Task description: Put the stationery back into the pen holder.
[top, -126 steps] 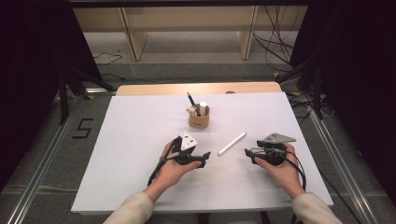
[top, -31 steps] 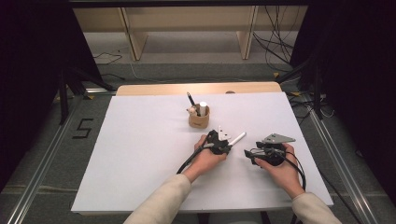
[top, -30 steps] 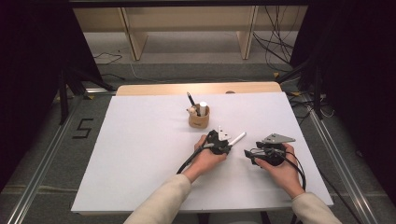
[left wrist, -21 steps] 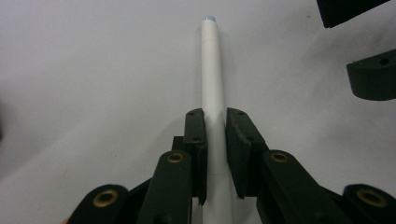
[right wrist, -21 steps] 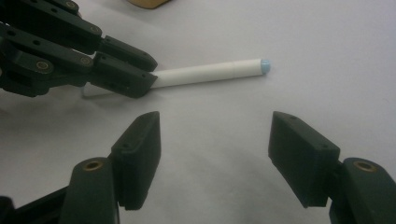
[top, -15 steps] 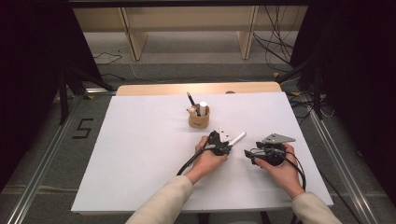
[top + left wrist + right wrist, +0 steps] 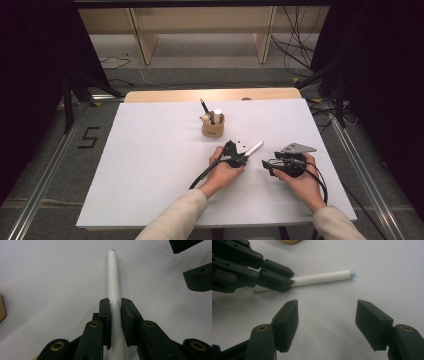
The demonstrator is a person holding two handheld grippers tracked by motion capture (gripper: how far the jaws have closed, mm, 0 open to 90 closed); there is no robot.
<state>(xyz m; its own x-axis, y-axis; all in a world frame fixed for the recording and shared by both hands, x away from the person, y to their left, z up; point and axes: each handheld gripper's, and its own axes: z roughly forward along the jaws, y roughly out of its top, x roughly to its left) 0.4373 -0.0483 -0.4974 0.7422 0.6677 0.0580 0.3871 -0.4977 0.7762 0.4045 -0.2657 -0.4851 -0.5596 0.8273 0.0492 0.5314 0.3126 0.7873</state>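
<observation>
A white marker (image 7: 253,148) with a pale blue tip lies on the white table (image 7: 150,165), right of centre. My left gripper (image 7: 115,307) is shut on its near end, jaws pressing both sides of the marker (image 7: 113,277); the same gripper (image 7: 239,154) sits just below the cup in the high view. In the right gripper view the marker (image 7: 324,278) points right from the left gripper's jaws. My right gripper (image 7: 327,317) stands open with bare table between its jaws, resting to the right of the marker (image 7: 267,164).
A tan cup (image 7: 213,126) holding a black pen and a white marker stands behind the grippers, mid-table. Cables trail from both grippers toward the table's near edge. A wooden strip (image 7: 210,95) borders the far edge; the table's left half is bare white surface.
Since the oldest frame my left gripper moved right from mid-table onto the marker. Over the last second nothing visibly moved.
</observation>
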